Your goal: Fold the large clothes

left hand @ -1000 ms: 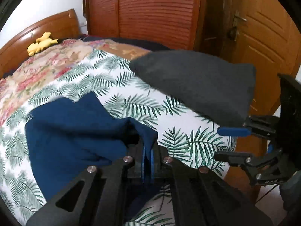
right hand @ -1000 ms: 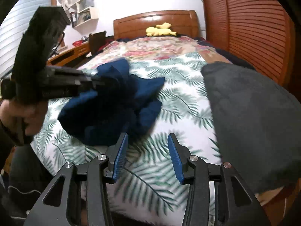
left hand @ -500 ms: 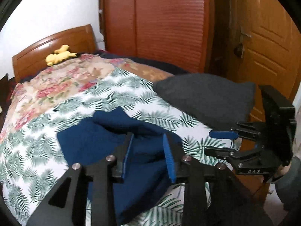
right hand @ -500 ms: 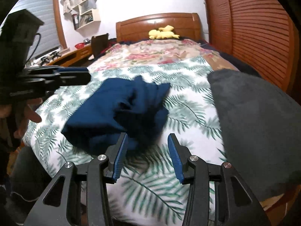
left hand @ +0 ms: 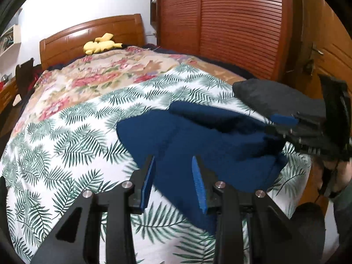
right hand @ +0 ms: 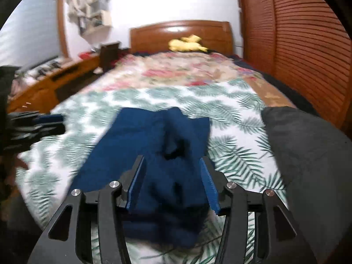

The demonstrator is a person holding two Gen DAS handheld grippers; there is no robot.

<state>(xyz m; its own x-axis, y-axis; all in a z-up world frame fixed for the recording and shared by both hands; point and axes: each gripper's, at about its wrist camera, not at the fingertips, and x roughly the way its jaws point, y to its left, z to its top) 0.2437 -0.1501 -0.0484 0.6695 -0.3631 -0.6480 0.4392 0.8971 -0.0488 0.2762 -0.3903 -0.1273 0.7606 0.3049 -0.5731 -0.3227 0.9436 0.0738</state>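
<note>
Between both sets of jaws lies the garment [left hand: 198, 145], a matt, soft navy cloth. Under it the sheet [left hand: 72, 136] is smooth printed cloth. Right of the right jaws, the cushion [right hand: 308, 154] looks matt grey fleece. Beyond, the headboard [right hand: 180, 35] is glossy wood.

Right tongs [right hand: 172, 183] spread wide over blue garment [right hand: 154, 145] on bed [right hand: 231, 114]
</note>
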